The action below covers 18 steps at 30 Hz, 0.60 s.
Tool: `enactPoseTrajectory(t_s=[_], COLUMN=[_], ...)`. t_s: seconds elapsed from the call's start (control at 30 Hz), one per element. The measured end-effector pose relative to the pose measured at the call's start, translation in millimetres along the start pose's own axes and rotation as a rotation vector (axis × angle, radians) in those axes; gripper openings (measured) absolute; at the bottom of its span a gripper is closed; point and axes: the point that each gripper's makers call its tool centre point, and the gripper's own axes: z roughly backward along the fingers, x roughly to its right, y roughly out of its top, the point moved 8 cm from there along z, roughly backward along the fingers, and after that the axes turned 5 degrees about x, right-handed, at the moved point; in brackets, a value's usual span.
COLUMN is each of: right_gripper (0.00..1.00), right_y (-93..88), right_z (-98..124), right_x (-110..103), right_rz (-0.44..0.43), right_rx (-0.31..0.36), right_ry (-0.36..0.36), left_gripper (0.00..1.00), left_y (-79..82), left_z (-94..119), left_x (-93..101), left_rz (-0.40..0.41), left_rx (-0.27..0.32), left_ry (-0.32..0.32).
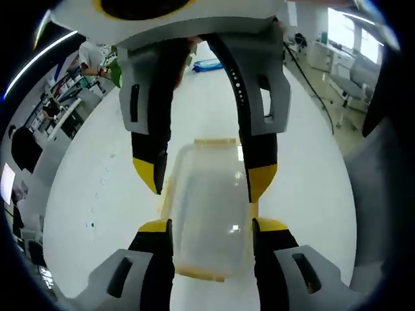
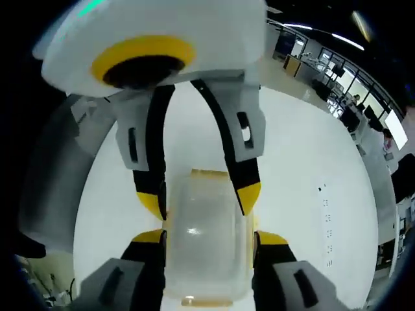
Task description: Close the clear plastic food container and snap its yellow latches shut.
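Left gripper view, from left to right: white table [image 1: 84,194] on the left, clear container [image 1: 211,194] lying flat at the middle between two opposed claws, more table on the right. Far back on the table, a blue object [image 1: 207,64], well apart.

Left gripper [image 1: 211,227] reaching in from the near end, jaws spread wide and flanking the container's two long walls. Right gripper [image 1: 206,184] reaching in from the far end, straddling the same walls. Cannot tell for either claw whether clamped on the plastic or only beside it.

Right gripper view: same container [image 2: 207,233] between the right gripper [image 2: 211,238] near and the left gripper [image 2: 201,199] far, yellow tips close against both sides.

Container contents: nothing seen through the clear plastic, so probably empty. Lid apparently lying on top, judging by the glint on a flat upper face. Yellow latches [image 1: 214,140] showing at the ends and as strips along the sides; snapped or loose, impossible to say.

Handling, as a judgement: light, thin-walled, somewhat springy, smooth and prone to sliding on the slick table. Best steadied at the walls with one claw while pressing each yellow latch near its free edge with the other. Too hard a squeeze likely to bow the walls and lift the lid off its seat.
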Motion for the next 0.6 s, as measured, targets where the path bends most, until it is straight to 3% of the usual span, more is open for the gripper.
enactPoseTrajectory(t_s=[0.07, 0.2, 0.3, 0.6], right_gripper=[0.52, 0.52, 0.53, 0.54], right_y=[-3.7, -6.6, -4.2, 2.0], right_z=[1, 3, 3, 3], right_x=[2, 1, -3, -6], right_rz=[-0.069, -0.109, -0.105, -0.203], right_rx=[0.001, 0.023, 0.035, 0.057], right_ry=[-0.026, -0.084, -0.131, -0.269], left_gripper=[0.35, 0.47, 0.44, 0.44], left_y=[0.1, 0.4, 2.5, -2.4], left_z=[0, -3, -2, 4], left_x=[-0.4, -0.1, -1.9, -4.9], left_rz=[0.003, 0.08, 0.125, 0.116], left_rx=[0.006, 0.041, 0.078, 0.036], left_ry=[0.015, 0.067, 0.114, 0.203])
